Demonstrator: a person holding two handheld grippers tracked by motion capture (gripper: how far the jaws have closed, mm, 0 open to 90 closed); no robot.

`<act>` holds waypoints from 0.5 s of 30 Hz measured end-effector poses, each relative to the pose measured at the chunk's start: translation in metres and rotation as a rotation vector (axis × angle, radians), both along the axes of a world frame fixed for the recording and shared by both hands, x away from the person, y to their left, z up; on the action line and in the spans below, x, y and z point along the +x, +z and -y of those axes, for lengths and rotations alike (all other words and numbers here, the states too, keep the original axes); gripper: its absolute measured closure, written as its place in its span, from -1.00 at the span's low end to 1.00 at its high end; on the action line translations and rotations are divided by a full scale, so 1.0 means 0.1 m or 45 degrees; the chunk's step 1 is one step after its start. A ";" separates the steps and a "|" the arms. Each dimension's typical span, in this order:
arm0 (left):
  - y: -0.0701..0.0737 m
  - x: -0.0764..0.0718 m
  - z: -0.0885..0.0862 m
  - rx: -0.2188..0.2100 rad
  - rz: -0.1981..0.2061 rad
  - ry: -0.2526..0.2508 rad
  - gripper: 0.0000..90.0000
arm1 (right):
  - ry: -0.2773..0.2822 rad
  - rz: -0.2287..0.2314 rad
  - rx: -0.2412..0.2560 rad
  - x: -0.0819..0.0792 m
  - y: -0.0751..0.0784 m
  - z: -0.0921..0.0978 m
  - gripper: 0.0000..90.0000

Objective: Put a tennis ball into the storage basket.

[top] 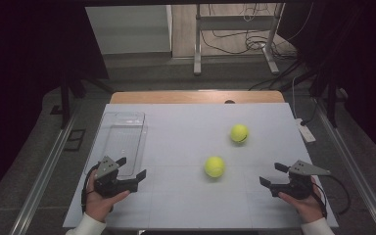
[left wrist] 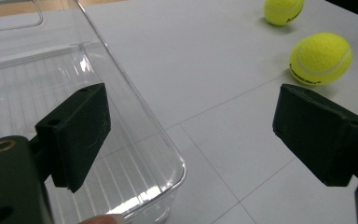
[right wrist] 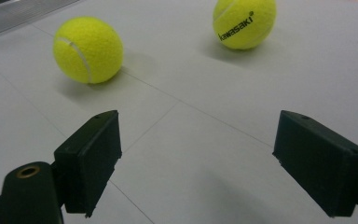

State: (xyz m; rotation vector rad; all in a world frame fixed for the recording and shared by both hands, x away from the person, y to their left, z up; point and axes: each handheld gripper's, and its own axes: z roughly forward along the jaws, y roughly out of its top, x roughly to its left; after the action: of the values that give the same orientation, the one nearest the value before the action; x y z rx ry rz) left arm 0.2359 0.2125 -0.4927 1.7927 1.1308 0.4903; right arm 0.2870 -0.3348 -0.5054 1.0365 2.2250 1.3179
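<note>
- At the bottom left of the high view, the left gripper rests low over the table with its jaws spread wide and nothing between them. It sits just beside the near end of the clear plastic bin, probably so that a ball can be dropped there with little travel.
- At the bottom right, the right gripper is likewise spread wide and empty, aimed toward the middle of the table, which looks like a ready stance before a reach.
- A little farther up, near the centre of the frame, lies the nearer tennis ball, apart from both grippers and roughly between them. In the right gripper view it sits at upper left.
- Beyond it, up and to the right, the farther tennis ball rests alone on the table; its printed brand faces the right gripper.
- Both balls are outside the bin, which holds nothing, so the sorting seems not yet begun.
</note>
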 end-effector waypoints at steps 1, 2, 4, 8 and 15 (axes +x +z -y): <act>0.00 0.00 0.00 0.000 0.000 0.000 -0.73 | 0.000 0.000 0.000 0.00 0.00 0.00 -0.65; 0.01 0.00 0.01 0.003 0.002 0.001 -0.73 | -0.002 0.000 0.002 0.00 0.00 0.01 -0.65; 0.01 0.01 0.02 0.007 0.002 -0.006 -0.73 | -0.009 -0.004 0.003 0.00 0.00 0.02 -0.65; -0.01 0.02 0.03 0.012 -0.004 -0.010 -0.73 | -0.006 -0.006 0.010 0.01 -0.01 0.03 -0.65; 0.01 0.00 0.03 0.004 -0.007 0.000 -0.73 | 0.010 -0.007 0.009 0.01 -0.01 0.00 -0.65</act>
State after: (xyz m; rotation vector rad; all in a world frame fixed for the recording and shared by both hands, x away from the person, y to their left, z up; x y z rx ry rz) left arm 0.2363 0.2094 -0.4917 1.7976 1.1344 0.4873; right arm 0.2883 -0.3346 -0.5064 1.0359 2.2326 1.3285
